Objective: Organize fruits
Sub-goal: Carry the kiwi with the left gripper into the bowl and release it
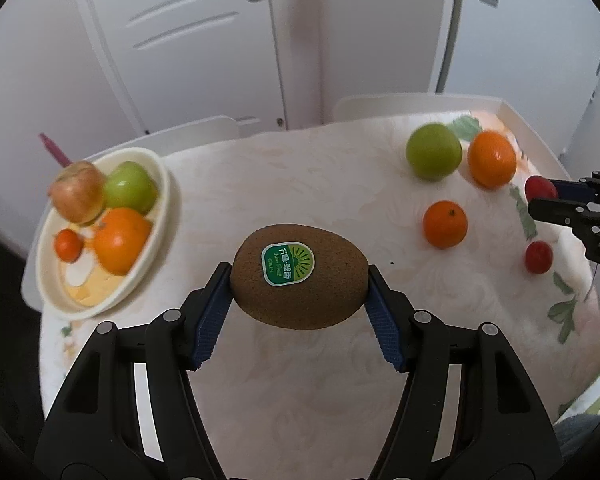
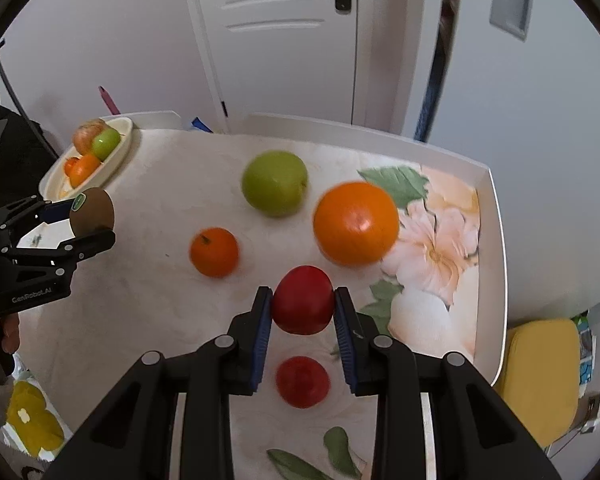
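Both grippers hold 1 fruit each, up off the table.

The left gripper (image 1: 299,284) is closed around a brown kiwi (image 1: 299,282), and the right gripper (image 2: 303,304) is closed around a red fruit (image 2: 303,300). The bowl (image 1: 158,184) at the far left already has 4 fruits in it, so part of the job looks done. Still on the tablecloth (image 2: 140,280) are a green apple (image 2: 275,183), a big orange (image 2: 356,224), a small orange (image 2: 214,252) and another red fruit (image 2: 303,381). The red fruits are blurry, so I cannot tell what kind they are. The table's near edge is cut off.
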Tool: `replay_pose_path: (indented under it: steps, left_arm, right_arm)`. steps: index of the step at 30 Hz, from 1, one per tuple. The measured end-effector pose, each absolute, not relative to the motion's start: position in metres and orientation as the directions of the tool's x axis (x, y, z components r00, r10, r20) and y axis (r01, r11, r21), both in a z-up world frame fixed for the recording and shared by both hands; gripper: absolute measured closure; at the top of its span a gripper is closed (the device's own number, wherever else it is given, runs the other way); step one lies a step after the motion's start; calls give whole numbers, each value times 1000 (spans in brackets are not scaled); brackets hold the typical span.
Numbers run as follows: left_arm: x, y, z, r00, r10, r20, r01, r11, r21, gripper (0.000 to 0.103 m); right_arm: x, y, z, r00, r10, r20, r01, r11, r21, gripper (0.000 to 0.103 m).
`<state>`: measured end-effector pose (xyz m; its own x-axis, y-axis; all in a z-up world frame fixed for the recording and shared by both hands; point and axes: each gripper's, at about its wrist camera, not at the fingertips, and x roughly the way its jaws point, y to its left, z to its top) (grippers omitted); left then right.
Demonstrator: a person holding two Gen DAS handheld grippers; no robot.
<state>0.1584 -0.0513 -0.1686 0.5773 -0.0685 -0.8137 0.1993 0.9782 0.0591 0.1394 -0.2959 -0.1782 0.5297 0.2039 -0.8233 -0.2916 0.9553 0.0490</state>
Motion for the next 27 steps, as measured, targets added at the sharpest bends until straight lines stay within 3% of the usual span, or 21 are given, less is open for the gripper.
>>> replay_pose_path:
  steps: [16, 27]
  left_arm:
    - [125, 31, -109, 627, -31, -778, 77, 997, 22, 34]
    - [133, 105, -97, 639, -24, -769, 72, 997, 30, 34]
  right_arm:
    - [134, -213, -114, 562, 297, -772, -408, 912, 54, 74]
    - [139, -129, -102, 542, 359, -760, -455, 886, 95, 74]
